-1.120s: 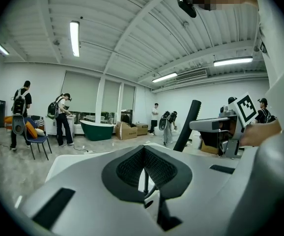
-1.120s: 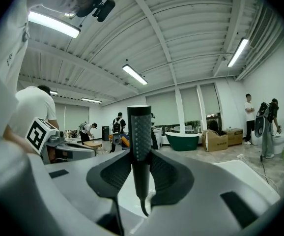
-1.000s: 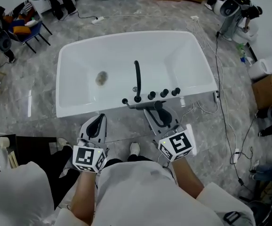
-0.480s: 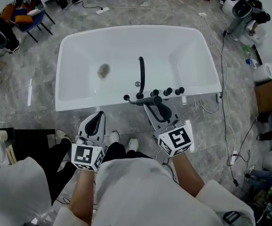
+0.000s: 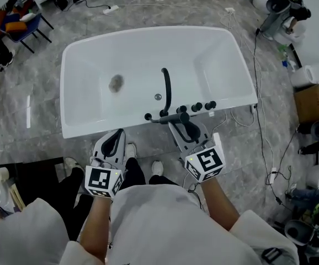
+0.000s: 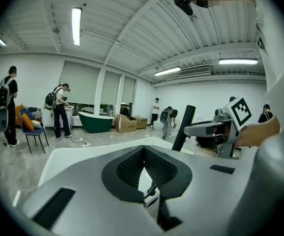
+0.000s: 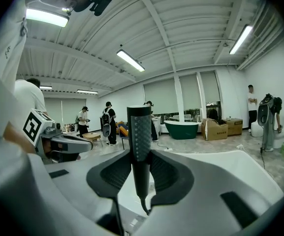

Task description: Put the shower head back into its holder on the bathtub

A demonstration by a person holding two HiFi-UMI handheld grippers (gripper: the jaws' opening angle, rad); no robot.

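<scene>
Left gripper [image 6: 143,149]: jaws together, nothing between them; held short of the tub's near rim.
Right gripper [image 7: 141,156]: jaws clamped on the shower head [image 7: 140,132], to the left gripper's right.
Shower head: upright black stick in the right jaws, just before the knobs [image 5: 197,107].
Tub [image 5: 148,33]: white; knobs in a row on the near rim, black spout [image 5: 165,90] arching over the basin.
Far: green tub [image 7: 183,130] by the windows.

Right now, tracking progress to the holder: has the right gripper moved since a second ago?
Yes. The right gripper, shut on the shower head, has come down toward the bathtub, which fills more of its view.
</scene>
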